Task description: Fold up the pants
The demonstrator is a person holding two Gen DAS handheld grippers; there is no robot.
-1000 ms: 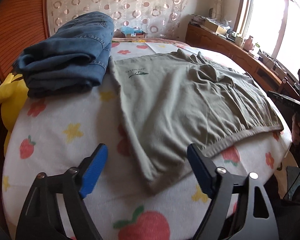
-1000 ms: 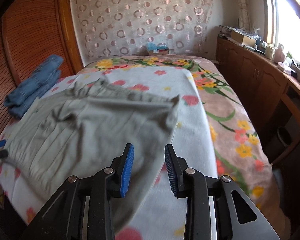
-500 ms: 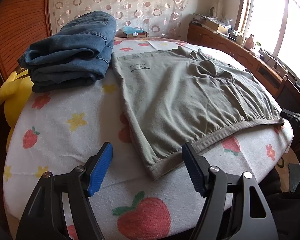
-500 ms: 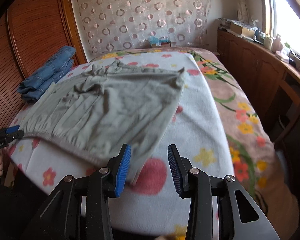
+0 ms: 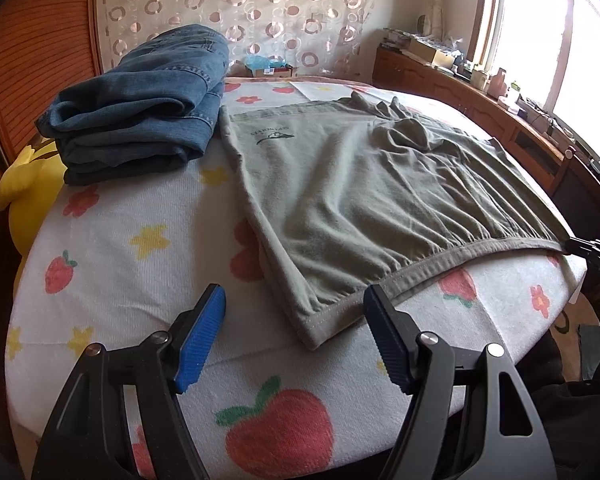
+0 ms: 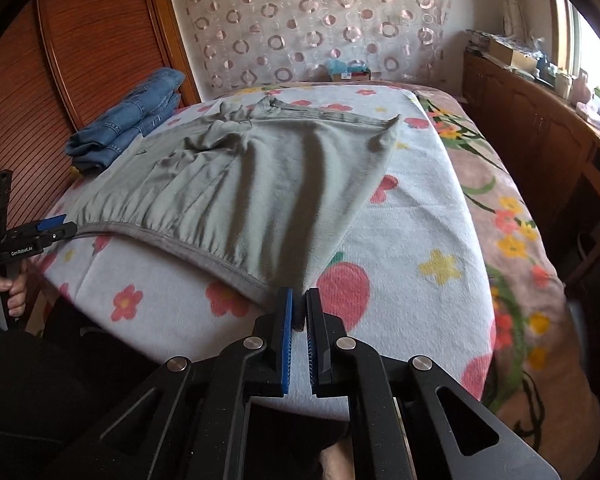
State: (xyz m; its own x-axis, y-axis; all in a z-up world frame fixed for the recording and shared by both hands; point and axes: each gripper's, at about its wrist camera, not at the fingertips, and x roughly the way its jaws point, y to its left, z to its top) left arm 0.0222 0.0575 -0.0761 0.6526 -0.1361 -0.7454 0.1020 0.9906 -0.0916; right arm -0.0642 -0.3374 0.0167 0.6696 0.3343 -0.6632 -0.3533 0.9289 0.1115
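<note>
The right hand-held gripper (image 6: 298, 312) has pulled back to the near edge of the bed (image 6: 420, 240) and snapped its jaws together at the waistband corner of the grey-green pants (image 6: 268, 184); looks like it's pinching the fabric, though the pads hide the contact itself. The left hand-held gripper (image 5: 296, 332) barely moved, jaws wide, hovering around the other waistband corner without pressing it. Pants lie flat across the strawberry blanket on the bed, legs bunched toward the headboard side. Folded blue jeans (image 5: 140, 108) sit just left of the pants. A yellow plush (image 5: 24, 184) is half hidden behind the bed's edge.
</note>
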